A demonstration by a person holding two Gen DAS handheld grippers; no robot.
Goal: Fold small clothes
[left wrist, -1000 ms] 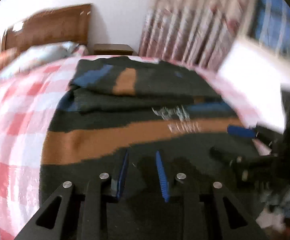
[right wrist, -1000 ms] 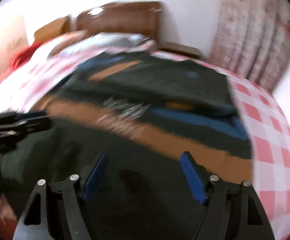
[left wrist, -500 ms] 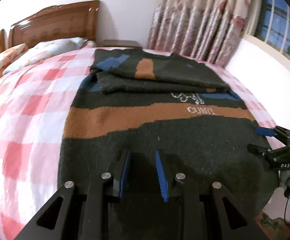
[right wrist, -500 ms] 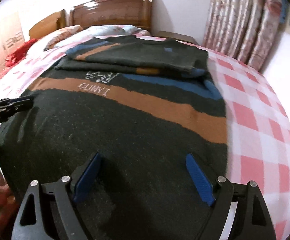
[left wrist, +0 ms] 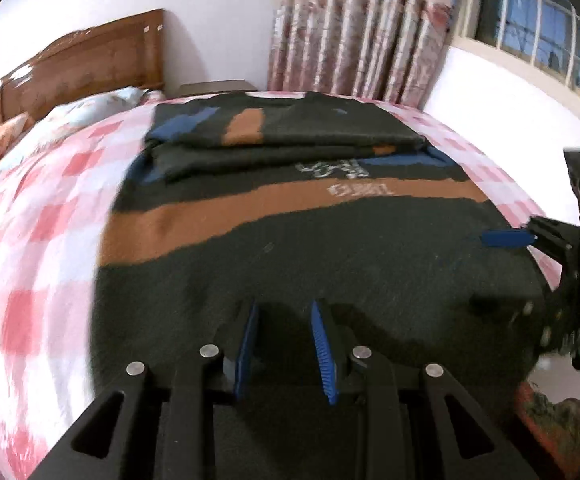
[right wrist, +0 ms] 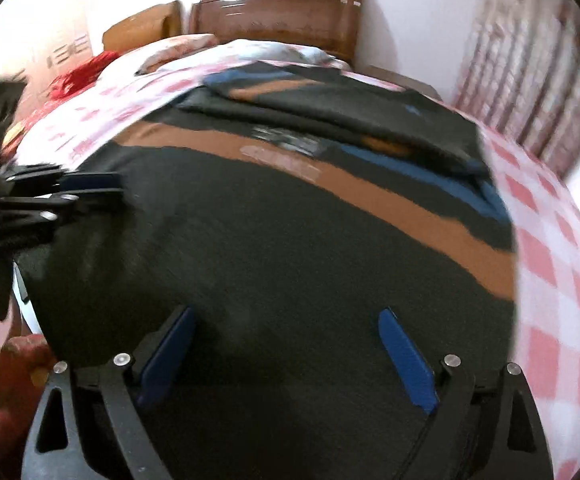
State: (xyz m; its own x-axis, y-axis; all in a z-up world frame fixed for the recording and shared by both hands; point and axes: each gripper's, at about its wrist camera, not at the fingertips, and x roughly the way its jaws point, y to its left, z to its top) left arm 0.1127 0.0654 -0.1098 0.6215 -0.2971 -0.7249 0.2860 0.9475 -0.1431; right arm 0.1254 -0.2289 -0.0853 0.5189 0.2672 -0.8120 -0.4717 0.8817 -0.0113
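- Down at the near edge of the left wrist view, the left gripper (left wrist: 284,320) has its blue pads (left wrist: 246,344) set narrowly apart, a small gap between them and only dark knit showing in it; whether they pinch the cloth cannot be told.
- Opposite, the right gripper (right wrist: 286,324) stands wide, its blue pads (right wrist: 403,356) far apart over the fabric with nothing pressed between them.
- Both hover over the hem end of a dark green sweater (left wrist: 329,264) spread flat on the bed.
- Across the sweater runs an orange-brown band (left wrist: 250,208) with pale lettering (left wrist: 359,190) above it, and a blue stripe (right wrist: 417,170) beyond.
- Its far part is folded over on itself, sleeves (left wrist: 282,132) lying across the body.
- Beneath lies a pink-and-white checked bedspread (left wrist: 22,248).
- At the head of the bed are pillows (right wrist: 266,50) and a wooden headboard (right wrist: 278,12).
- Floral curtains (left wrist: 361,28) hang beside a window (left wrist: 537,24).
- From the left wrist view, the right gripper comes in from the right edge over the sweater's side.
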